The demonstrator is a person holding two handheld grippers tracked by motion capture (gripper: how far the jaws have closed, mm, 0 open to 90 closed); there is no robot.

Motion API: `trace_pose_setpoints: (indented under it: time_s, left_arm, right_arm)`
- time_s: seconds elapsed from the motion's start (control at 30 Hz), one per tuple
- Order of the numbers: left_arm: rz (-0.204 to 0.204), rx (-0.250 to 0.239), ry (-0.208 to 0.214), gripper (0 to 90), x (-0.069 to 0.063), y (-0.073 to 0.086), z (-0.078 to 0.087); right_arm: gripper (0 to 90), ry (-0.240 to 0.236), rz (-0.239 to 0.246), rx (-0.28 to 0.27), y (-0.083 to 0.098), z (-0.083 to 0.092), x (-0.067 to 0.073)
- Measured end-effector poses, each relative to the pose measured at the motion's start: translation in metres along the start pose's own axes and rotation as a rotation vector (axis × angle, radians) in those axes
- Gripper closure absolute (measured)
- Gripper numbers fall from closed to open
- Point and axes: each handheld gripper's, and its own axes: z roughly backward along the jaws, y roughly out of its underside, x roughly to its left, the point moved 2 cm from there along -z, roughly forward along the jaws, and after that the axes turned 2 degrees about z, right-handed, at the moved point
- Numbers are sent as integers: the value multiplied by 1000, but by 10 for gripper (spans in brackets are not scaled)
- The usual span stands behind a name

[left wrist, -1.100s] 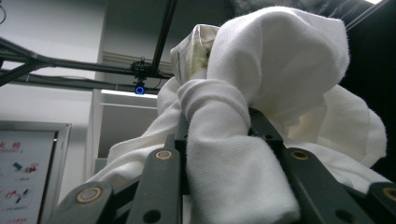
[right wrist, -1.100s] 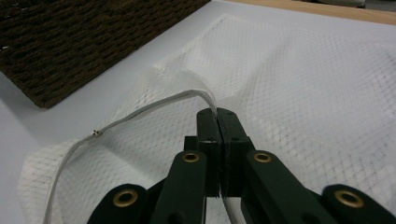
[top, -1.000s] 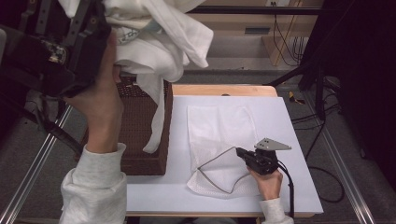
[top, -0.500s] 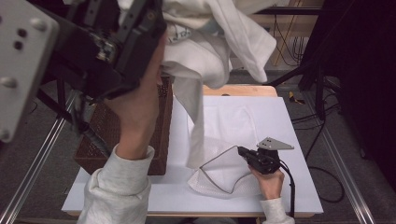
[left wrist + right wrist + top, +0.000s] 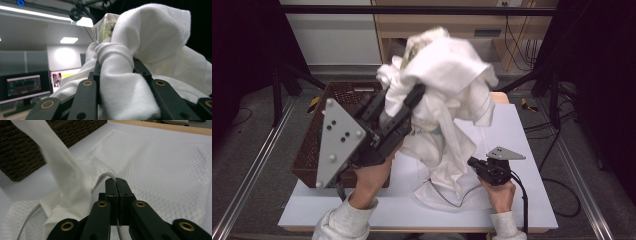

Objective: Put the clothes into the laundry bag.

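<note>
A bunched white garment [image 5: 447, 75] hangs from my left gripper [image 5: 408, 104], whose jaws are shut on a twisted fold of it [image 5: 116, 67]. The cloth's lower end trails down to the mouth of a white mesh bag [image 5: 472, 200] lying on the table. My right gripper [image 5: 472, 162] is at the bag's near right edge. Its jaws are shut [image 5: 115, 181] on the bag's white rim, lifting it. In the right gripper view the garment [image 5: 65, 172] drops just left of the jaws, onto the mesh bag [image 5: 160, 157].
A dark brown wicker basket [image 5: 322, 145] stands on the left part of the white table [image 5: 522, 130], behind my left hand; its wall [image 5: 22, 152] is also in the right gripper view. Beyond the table are shelving and cables.
My left hand has come down and right with the garment, from high above the basket to over the bag, where the cloth's end now reaches the opening. The right gripper has not moved.
</note>
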Motion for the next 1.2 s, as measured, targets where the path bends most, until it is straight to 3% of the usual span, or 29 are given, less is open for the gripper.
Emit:
trace_pose_setpoints:
  time_s: [0.13, 0.17, 0.2, 0.37, 0.47, 0.63, 0.73, 0.77, 0.97, 1.0, 1.03, 1.17, 1.2]
  left_arm:
    - [2, 93, 28, 685, -1, 34, 15]
    - [2, 93, 28, 685, -1, 34, 15]
    - [-1, 159, 41, 685, -3, 54, 24]
    - [-23, 299, 75, 684, -7, 96, 40]
    - [-4, 390, 109, 684, -14, 126, 47]
    - [8, 515, 163, 683, -28, 170, 51]
    - [19, 556, 186, 683, -34, 185, 52]
    - [11, 604, 203, 682, -39, 198, 51]
    - [-2, 745, 254, 681, -52, 236, 47]
    - [-2, 745, 254, 681, -52, 236, 47]
    - [-18, 784, 260, 681, -56, 248, 45]
    - [-37, 873, 287, 680, -66, 266, 35]
    - [-37, 873, 287, 679, -66, 266, 35]
  right_arm:
    - [892, 6, -4, 0, 0, -2, -1]
    - [892, 6, -4, 0, 0, -2, -1]
    - [892, 9, -5, -4, 0, -2, -1]
    - [893, 11, -14, -8, 0, -3, -3]
    - [892, 11, -18, -8, 0, -4, -3]
    - [892, 9, -19, -11, 0, -4, -3]
    - [893, 8, -17, -13, 0, -4, -3]
    - [892, 12, -16, -17, 0, -5, -3]
    - [893, 37, -17, -41, -2, -4, -5]
    - [893, 40, -22, -45, -2, -4, -5]
    - [894, 40, -21, -52, -3, -4, -6]
    - [894, 45, -22, -67, -4, -2, -6]
    - [894, 45, -22, -67, -4, -2, -6]
